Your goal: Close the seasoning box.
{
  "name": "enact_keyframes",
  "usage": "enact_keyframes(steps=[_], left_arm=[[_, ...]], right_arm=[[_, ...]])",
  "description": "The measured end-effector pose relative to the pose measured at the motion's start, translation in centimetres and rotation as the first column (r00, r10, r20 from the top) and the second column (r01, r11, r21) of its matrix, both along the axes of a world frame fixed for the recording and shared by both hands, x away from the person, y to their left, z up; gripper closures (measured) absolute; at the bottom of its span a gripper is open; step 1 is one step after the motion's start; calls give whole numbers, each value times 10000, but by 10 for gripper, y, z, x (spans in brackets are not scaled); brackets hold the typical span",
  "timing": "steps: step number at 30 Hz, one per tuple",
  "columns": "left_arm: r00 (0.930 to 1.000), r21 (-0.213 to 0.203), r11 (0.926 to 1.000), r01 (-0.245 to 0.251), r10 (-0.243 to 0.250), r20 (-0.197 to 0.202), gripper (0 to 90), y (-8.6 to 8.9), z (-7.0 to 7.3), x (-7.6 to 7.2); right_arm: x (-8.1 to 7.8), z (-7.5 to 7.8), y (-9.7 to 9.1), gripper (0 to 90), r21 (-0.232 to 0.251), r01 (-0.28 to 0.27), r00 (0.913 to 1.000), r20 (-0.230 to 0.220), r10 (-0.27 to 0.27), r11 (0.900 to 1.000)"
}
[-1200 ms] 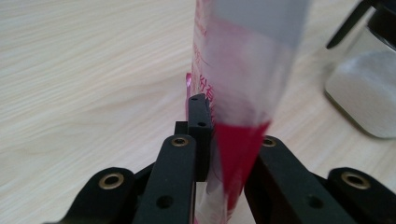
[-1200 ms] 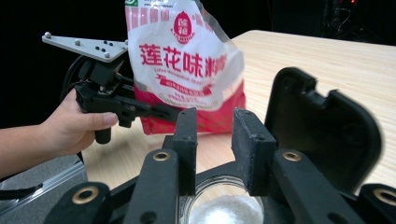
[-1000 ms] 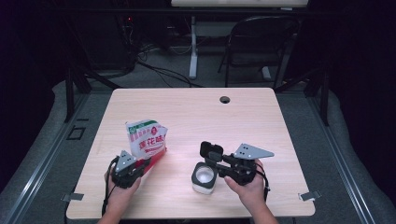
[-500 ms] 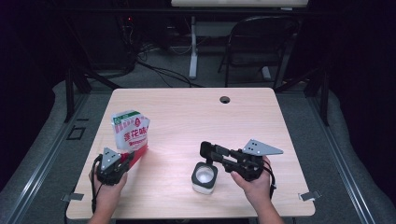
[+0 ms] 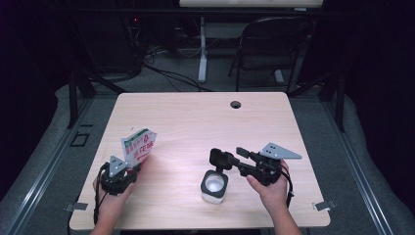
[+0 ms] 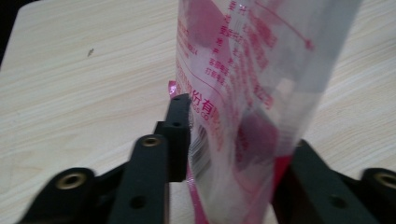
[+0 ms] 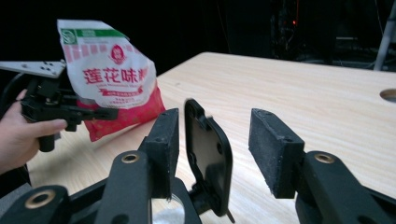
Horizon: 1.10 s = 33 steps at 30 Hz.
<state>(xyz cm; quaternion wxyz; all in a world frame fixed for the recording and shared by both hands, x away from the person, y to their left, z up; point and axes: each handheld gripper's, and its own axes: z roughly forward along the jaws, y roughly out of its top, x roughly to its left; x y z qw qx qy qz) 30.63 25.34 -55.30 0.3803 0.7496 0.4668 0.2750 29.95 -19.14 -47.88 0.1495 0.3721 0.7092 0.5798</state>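
A red-and-white snack bag [image 5: 139,147] stands upright on the table at front left. My left gripper [image 5: 128,170] sits at its base with the bag [image 6: 252,70] between the jaws. Those jaws have just been opening, and the left pad [image 6: 180,135] is only at the bag's edge, so my left gripper [image 6: 238,126] is open. A small white jar [image 5: 214,185] stands at front centre with its black flip lid [image 5: 221,159] raised. My right gripper [image 7: 217,154] has just been opening too. The lid [image 7: 208,154] stands between its pads, with a gap to the right pad [image 7: 275,154].
The wooden table [image 5: 205,122] has a round cable hole [image 5: 236,104] near its far edge. Beyond the table are a folding chair [image 5: 269,44] and cables on the floor. The left hand [image 7: 18,135] and its gripper appear in the right gripper view.
The left hand carried the bag to the left and set it upright, then its jaws widened. The right hand drew slightly to the right and its jaws spread off the lid.
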Motion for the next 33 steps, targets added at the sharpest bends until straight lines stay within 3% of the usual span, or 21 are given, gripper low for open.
enact_keyframes(steps=[4, 7, 14, 21, 33], left_arm=[[9993, -530, 9980, 343, -334, 177, 500, -1, 1, -1], [9982, -594, 9968, 528, -511, 305, 414, -2, 1, -2], [9960, -1140, 9900, 837, -795, 404, 386, -3, 3, -7], [9881, -1024, 9831, 1518, -1484, 394, 386, -18, 5, -14], [9708, -514, 9695, 2398, -2392, 163, 386, -45, 1, -21]], right_arm=[[6, -7, 1, 525, -159, 29, 9997, -244, -33, 9999], [8, -11, 3, 562, -300, 23, 9991, -429, -36, 9995], [12, -15, 9, 658, -742, -231, 9988, -437, 199, 9970], [13, -16, 10, 816, -1286, -486, 9984, -336, 447, 9905], [7, -14, 9, 839, -1825, -708, 9973, 41, 727, 9807]])
